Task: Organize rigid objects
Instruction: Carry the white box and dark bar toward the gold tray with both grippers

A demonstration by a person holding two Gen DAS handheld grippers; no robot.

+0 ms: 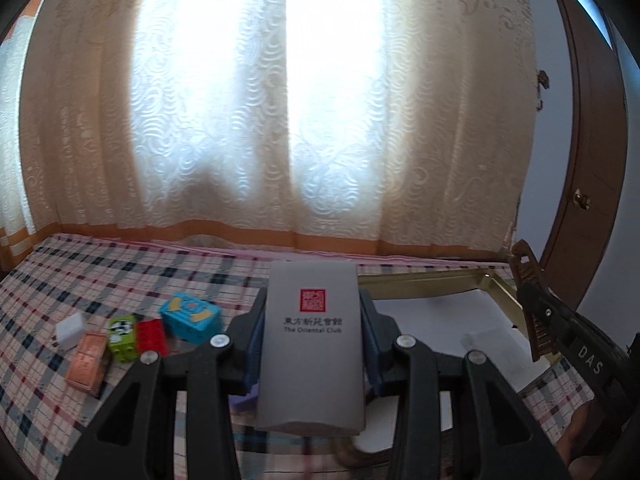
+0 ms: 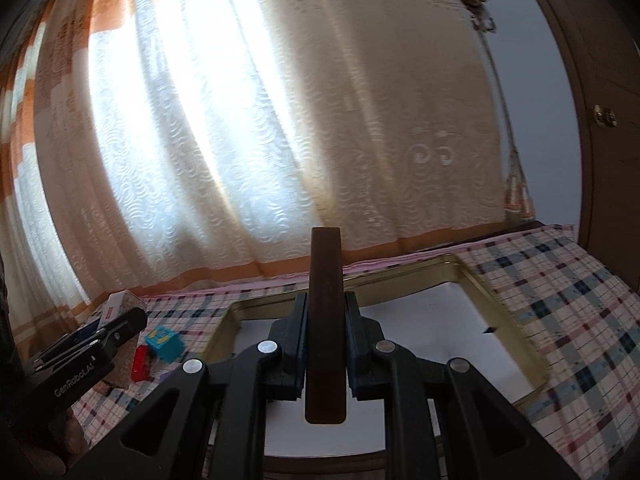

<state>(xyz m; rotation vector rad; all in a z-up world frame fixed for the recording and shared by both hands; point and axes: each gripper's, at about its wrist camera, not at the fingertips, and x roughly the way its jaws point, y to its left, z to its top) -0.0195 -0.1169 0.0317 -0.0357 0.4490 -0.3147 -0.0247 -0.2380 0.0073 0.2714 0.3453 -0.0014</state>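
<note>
Your gold-rimmed tray [image 2: 516, 312] lies flat on the checked cloth [image 1: 80, 272], and its white floor looks bare apart from one small dark speck near the right wall; its near edge is cut off behind your tools in both views. Your left gripper [image 1: 312, 320] is clamped on a flat grey box [image 1: 312, 344] with a red seal and a line of print on its face, held above the tray's left end, and the box's underside is out of sight. Your right gripper [image 2: 325, 332] is pressed tight on a thin dark brown comb [image 2: 325, 320] held edge-on over the tray, so from its own camera you see only a smooth narrow strip; the left camera shows its teeth [image 1: 536, 320] at the frame's right edge. On the cloth to the left of the tray sits a loose cluster: a blue box [image 1: 191, 317] with yellow marks, a red studded brick [image 1: 150, 334], a green block [image 1: 122, 332] with a black and white picture, a copper-coloured slab [image 1: 86, 360] and a small white cube [image 1: 72, 328]. A purple scrap [image 1: 242, 402] peeks out under the left fingers, too hidden to identify. Behind hangs a pale embossed curtain [image 1: 256, 120] with an orange band, blown out by daylight, and a brown wooden door [image 1: 588, 200] with a brass knob curves along the right.
</note>
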